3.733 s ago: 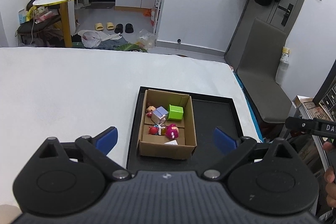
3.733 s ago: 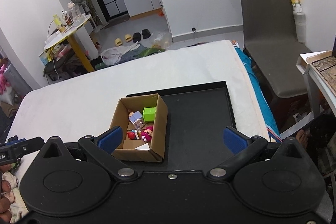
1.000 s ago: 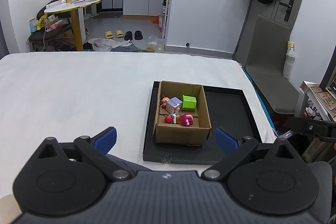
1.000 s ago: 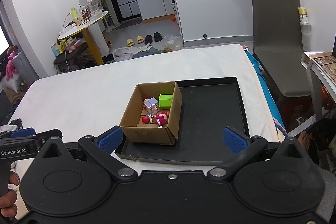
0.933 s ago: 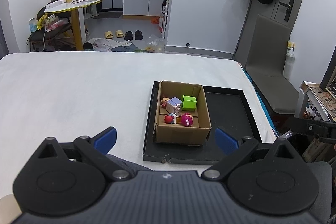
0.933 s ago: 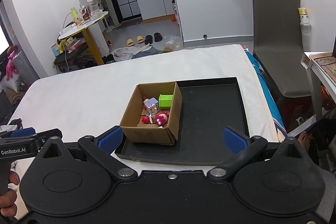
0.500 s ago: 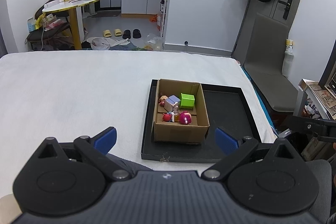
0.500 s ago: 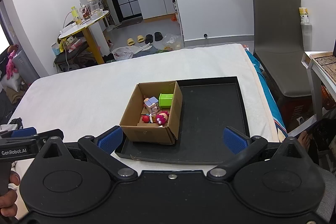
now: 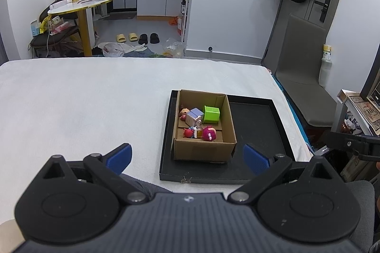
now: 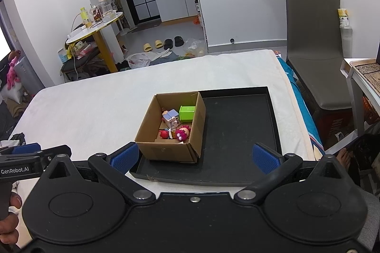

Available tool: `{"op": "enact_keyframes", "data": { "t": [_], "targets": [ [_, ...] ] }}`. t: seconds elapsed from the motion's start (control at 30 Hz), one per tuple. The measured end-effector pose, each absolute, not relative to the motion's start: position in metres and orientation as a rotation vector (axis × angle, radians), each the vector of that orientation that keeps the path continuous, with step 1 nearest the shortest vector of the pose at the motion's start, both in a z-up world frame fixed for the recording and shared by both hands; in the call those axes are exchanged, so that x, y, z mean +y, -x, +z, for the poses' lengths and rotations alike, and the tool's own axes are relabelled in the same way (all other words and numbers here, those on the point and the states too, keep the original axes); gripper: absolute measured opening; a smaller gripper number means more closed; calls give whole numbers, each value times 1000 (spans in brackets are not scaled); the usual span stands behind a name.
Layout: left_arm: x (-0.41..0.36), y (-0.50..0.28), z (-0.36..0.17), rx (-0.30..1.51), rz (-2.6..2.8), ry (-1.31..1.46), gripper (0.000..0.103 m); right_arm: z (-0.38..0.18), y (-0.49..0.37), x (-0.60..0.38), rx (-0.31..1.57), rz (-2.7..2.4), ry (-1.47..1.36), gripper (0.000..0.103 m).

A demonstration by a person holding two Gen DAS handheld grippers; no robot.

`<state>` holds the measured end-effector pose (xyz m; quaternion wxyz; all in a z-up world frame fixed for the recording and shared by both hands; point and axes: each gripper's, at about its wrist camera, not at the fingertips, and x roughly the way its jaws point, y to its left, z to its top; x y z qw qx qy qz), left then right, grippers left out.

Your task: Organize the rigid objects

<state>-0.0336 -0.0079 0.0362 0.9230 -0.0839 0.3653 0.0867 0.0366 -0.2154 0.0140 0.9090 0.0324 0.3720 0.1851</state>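
A brown cardboard box (image 9: pixel 201 151) stands in the left part of a black tray (image 9: pixel 256 124) on the white bed. Inside it lie a green cube (image 9: pixel 211 114), a pale purple-topped cube (image 9: pixel 193 116), a pink round figure (image 9: pixel 209 133) and a small red toy (image 9: pixel 188 132). The box (image 10: pixel 166 151), the tray (image 10: pixel 239 129) and the green cube (image 10: pixel 187 113) also show in the right wrist view. My left gripper (image 9: pixel 187 155) is open and empty, held back from the tray's near edge. My right gripper (image 10: pixel 194 156) is open and empty, also behind the near edge.
The white bed surface (image 9: pixel 83 98) stretches left of the tray. A grey chair (image 10: pixel 313 44) stands right of the bed. A yellow-legged round table (image 9: pixel 83 3) with bottles, slippers and bags sits on the floor beyond the bed. A desk edge (image 10: pixel 361 72) is at the right.
Both grippers have pulled back and risen from the tray over the last seconds; the box now looks farther away. Jaws stay open. In the last half second almost nothing moves.
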Motion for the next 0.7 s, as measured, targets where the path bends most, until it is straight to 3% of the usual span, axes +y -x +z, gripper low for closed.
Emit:
{"op": "enact_keyframes", "data": {
  "t": [0.7],
  "targets": [
    [-6, 32, 39, 757, 179, 170, 99, 8, -38, -218, 772, 366, -59, 103]
  ]
}}
